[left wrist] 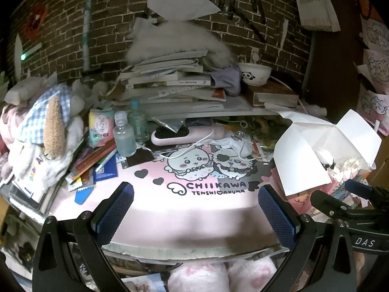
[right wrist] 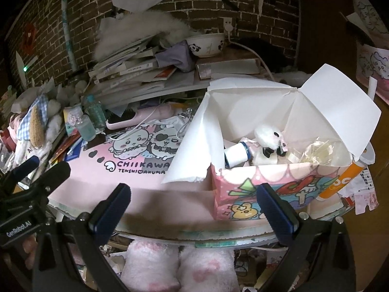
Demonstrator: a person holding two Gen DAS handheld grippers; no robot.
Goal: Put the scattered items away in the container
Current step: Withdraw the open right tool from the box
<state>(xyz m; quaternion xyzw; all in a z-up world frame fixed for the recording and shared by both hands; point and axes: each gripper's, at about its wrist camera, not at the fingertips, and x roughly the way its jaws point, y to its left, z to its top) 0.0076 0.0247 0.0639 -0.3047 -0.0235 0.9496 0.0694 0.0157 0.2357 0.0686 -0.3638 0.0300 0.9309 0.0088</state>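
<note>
Seemingly between picks: both grippers, left gripper [left wrist: 195, 210] and right gripper [right wrist: 192, 206], hover empty with jaws wide; next, fetch the clear bottle [left wrist: 124, 137] left of the box [right wrist: 279, 182]

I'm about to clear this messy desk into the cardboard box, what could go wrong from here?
The white charging cable lies looped over the pink hairbrush, so lifting the brush may drag it. The clear bottle stands upright close to the brush and could tip. The box has a torn flap leaning over the mat, which may block the drop.

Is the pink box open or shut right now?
Open: the pink box has its white flaps spread upward, and a small plush shows inside.
</note>
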